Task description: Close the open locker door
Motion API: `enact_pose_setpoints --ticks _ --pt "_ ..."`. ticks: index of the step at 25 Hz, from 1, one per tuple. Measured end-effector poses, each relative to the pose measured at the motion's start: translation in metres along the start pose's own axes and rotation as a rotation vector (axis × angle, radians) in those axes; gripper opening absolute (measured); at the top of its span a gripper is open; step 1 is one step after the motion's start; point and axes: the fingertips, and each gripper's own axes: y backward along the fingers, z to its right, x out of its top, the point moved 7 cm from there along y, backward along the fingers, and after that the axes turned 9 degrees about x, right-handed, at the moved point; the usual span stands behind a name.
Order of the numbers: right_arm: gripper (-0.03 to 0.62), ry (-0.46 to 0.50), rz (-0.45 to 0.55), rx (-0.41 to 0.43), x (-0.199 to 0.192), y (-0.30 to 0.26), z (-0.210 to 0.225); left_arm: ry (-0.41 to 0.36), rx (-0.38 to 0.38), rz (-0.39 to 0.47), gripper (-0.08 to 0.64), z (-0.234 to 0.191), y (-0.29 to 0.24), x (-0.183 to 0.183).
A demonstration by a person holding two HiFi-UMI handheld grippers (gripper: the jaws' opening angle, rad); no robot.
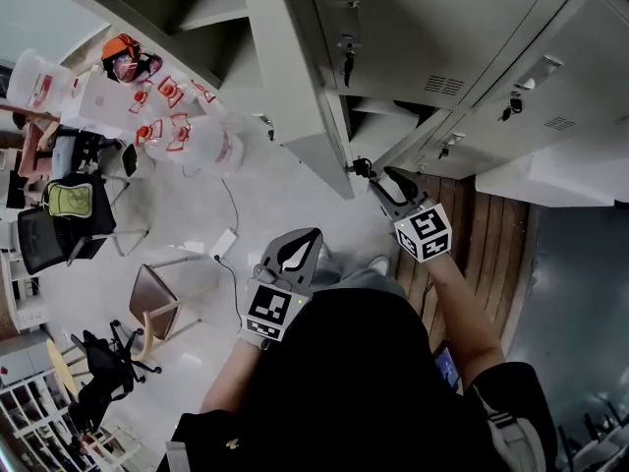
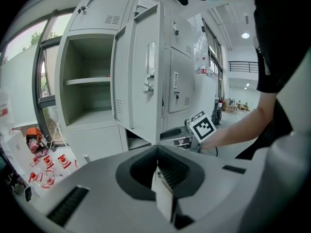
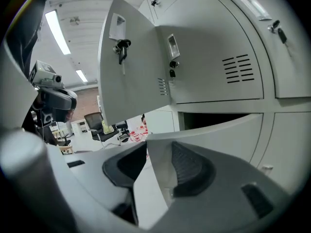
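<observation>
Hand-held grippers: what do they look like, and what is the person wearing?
The left hand-held gripper and right hand-held gripper are pale grey with curved jaws and dark ribbed pads. Each carries a white cube printed with black square markers. The person wears a black short-sleeved top.

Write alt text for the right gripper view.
The edge of a grey lower locker door stands between the right tongs, its compartment dark behind. Above, an upper door with a key in its lock hangs open beside closed lockers.
</observation>
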Motion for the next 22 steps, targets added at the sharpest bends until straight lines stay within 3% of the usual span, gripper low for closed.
enact_pose_setpoints --ticks 17,22 --pt "0.158 0.06 -0.062 -0.079 -0.002 -0.03 0.086 0.012 0.05 -0.027 0.023 0.003 -0.004 -0.002" --pt "0.175 0.034 -0.056 -0.135 0.001 -0.034 0.107 0.014 0.064 -0.032 0.023 0.002 -0.004 -0.002"
